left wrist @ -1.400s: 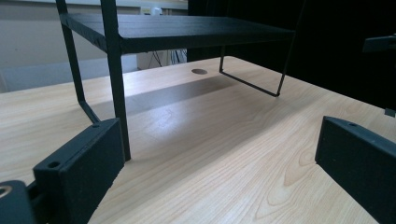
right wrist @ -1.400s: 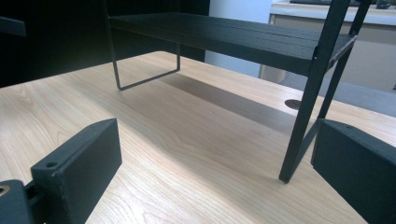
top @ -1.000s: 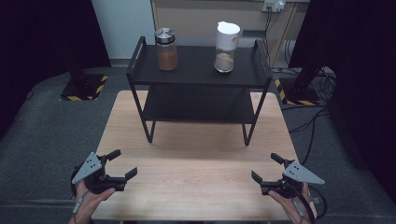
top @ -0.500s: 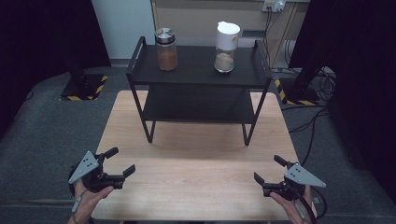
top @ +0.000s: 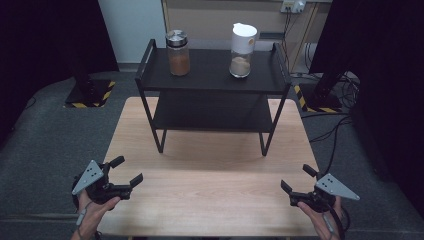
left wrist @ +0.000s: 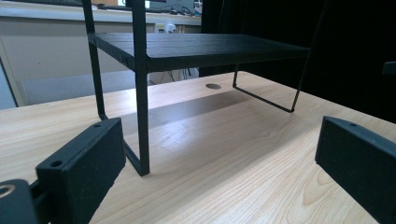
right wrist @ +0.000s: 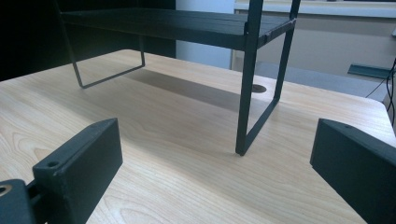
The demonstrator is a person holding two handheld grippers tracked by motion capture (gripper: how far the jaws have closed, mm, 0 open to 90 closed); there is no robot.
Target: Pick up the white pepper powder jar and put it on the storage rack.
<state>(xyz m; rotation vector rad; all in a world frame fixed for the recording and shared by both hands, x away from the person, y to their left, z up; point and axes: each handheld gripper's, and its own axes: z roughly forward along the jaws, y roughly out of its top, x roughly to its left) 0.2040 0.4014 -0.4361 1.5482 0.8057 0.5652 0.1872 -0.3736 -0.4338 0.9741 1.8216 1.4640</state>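
- Two hand-held grippers sit low at the near edge of the wooden surface (top: 210, 190), one in each of your hands
- Your left gripper (top: 126, 170) is at the near left corner, its fingers (left wrist: 81, 163) spread wide and released, nothing between them
- Your right gripper (top: 297, 179) is at the near right corner, its fingers (right wrist: 77, 165) likewise spread apart and empty
- Ahead of both stands a black two-tier metal rack (top: 212, 117) at the far half of the surface, well apart from either gripper
- On its top shelf stand two jars, upright and apart from each other
- On the left, the glass jar (top: 178, 52) has a metal lid and brown powder filling roughly its lower half
- On the right, the white-lidded jar (top: 241, 50) has a clear body and a pale powder low inside
- Both jars look rigid, smooth and likely slippery; the glass one would break if dropped, and the partial fill suggests moderate weight sitting low
- Best hold, by my judgement: close the fingers across the straight body below the lid, level and square, keeping the jar upright
- Mind the raised rails at each end of the top shelf; a jar would need lifting before coming forward
- From each gripper view you see the lower shelf edge and a rack leg (left wrist: 142, 116) straight ahead
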